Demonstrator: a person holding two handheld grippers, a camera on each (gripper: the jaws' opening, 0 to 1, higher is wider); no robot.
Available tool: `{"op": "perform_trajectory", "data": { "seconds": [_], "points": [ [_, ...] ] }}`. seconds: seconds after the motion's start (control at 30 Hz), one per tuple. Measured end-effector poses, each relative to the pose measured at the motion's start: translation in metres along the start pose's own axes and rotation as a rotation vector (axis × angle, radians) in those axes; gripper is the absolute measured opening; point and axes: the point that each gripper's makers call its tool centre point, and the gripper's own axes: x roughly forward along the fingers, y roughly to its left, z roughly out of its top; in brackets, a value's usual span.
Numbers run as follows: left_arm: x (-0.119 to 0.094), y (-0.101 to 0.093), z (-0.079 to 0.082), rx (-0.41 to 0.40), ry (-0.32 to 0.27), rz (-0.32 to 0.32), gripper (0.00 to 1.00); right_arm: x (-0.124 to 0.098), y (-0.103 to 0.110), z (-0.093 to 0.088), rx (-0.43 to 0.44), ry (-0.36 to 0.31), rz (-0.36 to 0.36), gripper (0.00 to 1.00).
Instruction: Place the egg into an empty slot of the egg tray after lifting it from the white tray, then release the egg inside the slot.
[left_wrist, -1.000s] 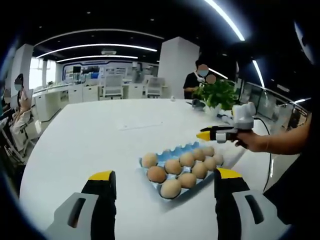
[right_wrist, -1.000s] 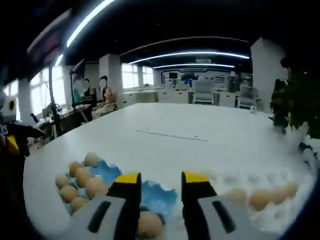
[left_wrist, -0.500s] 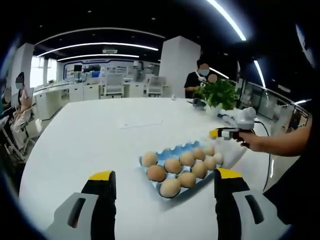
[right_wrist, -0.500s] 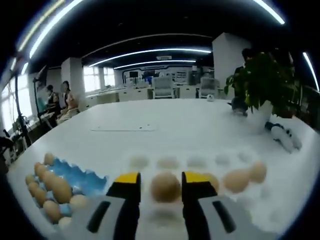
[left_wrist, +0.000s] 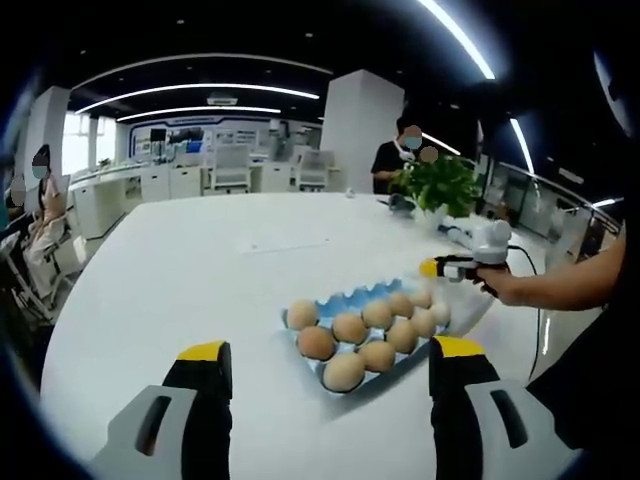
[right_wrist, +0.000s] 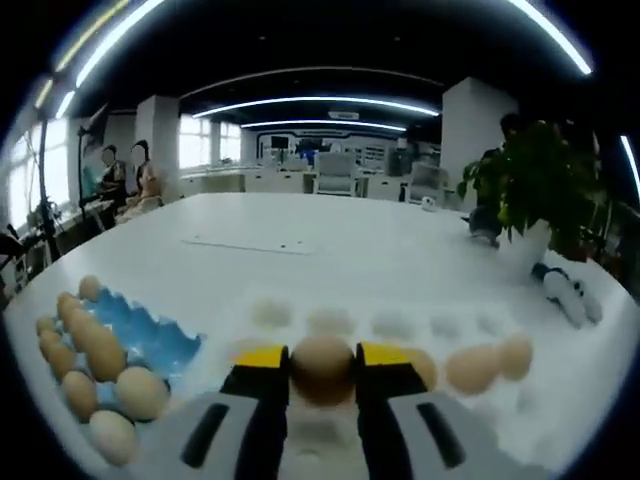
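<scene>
- a broad white worktop lies in an open office with curved ceiling light strips, white desks and chairs at the far side, and a white pillar.
- a potted plant stands on the worktop at about 2 o'clock in the right gripper view; people sit at the far left edge of the room.
- the blue egg tray holds brown eggs in most slots; in the left gripper view it lies just past the left tongs, between the two jaws, which stand wide apart with nothing between them.
- in the right gripper view the right tongs are closed snugly on the egg, yellow tips touching both its sides.
- that egg sits over the white tray, whose slots run across 12 o'clock of the tongs; two more eggs lie in it at 3 o'clock.
- the egg tray lies at 9 o'clock of the right tongs, just beside the white tray.
</scene>
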Motion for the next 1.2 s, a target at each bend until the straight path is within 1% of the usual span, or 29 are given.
{"op": "perform_trajectory", "data": {
  "seconds": [0.1, 0.17, 0.2, 0.23, 0.3, 0.4, 0.43, 0.5, 0.57, 0.7, 0.73, 0.8, 0.83, 0.9, 1.0, 1.2],
  "points": [
    [0.000, -0.001, -0.001, 0.000, 0.004, -0.001, 0.83, -0.003, 0.007, 0.010, -0.001, -0.013, 0.026, 0.25],
    [0.001, -0.003, -0.003, 0.005, 0.011, -0.008, 0.85, -0.003, 0.010, 0.013, -0.008, -0.023, 0.038, 0.25],
    [0.001, -0.005, 0.000, -0.016, -0.011, -0.008, 0.88, -0.004, 0.014, 0.016, -0.001, -0.030, 0.049, 0.25],
    [0.001, -0.005, 0.001, -0.015, -0.013, -0.013, 0.90, -0.005, 0.017, 0.019, -0.003, -0.037, 0.058, 0.25],
    [0.001, -0.004, -0.001, 0.005, 0.003, -0.012, 0.88, -0.006, 0.027, 0.023, 0.009, -0.042, 0.083, 0.25],
    [0.002, -0.005, -0.003, 0.010, 0.007, -0.014, 0.89, -0.008, 0.042, 0.029, 0.001, -0.054, 0.121, 0.25],
    [0.002, -0.006, -0.003, 0.008, 0.006, -0.017, 0.89, -0.008, 0.049, 0.033, -0.006, -0.065, 0.142, 0.25],
    [0.002, -0.008, -0.003, 0.005, 0.007, -0.025, 0.90, -0.008, 0.060, 0.036, -0.001, -0.065, 0.173, 0.25],
    [0.002, -0.010, -0.002, 0.002, 0.002, -0.030, 0.92, -0.009, 0.079, 0.041, -0.021, -0.068, 0.220, 0.25],
    [0.002, -0.009, -0.001, 0.002, 0.002, -0.027, 0.92, -0.007, 0.105, 0.045, -0.024, -0.074, 0.277, 0.25],
    [0.002, -0.009, -0.001, 0.001, 0.001, -0.026, 0.92, -0.007, 0.117, 0.046, -0.038, -0.074, 0.310, 0.25],
    [0.001, -0.008, 0.000, -0.002, -0.001, -0.024, 0.92, -0.006, 0.132, 0.049, -0.043, -0.077, 0.342, 0.25],
    [0.001, -0.008, -0.001, -0.001, -0.001, -0.023, 0.91, -0.005, 0.135, 0.049, -0.045, -0.077, 0.351, 0.25],
    [0.001, -0.008, -0.001, -0.005, 0.001, -0.025, 0.90, -0.003, 0.149, 0.051, -0.059, -0.079, 0.374, 0.25],
    [0.000, -0.008, -0.002, -0.008, 0.003, -0.025, 0.90, 0.002, 0.167, 0.055, -0.059, -0.080, 0.412, 0.25],
    [0.001, -0.005, -0.002, -0.012, 0.002, -0.021, 0.90, 0.008, 0.195, 0.056, -0.082, -0.072, 0.474, 0.25]
  ]
}}
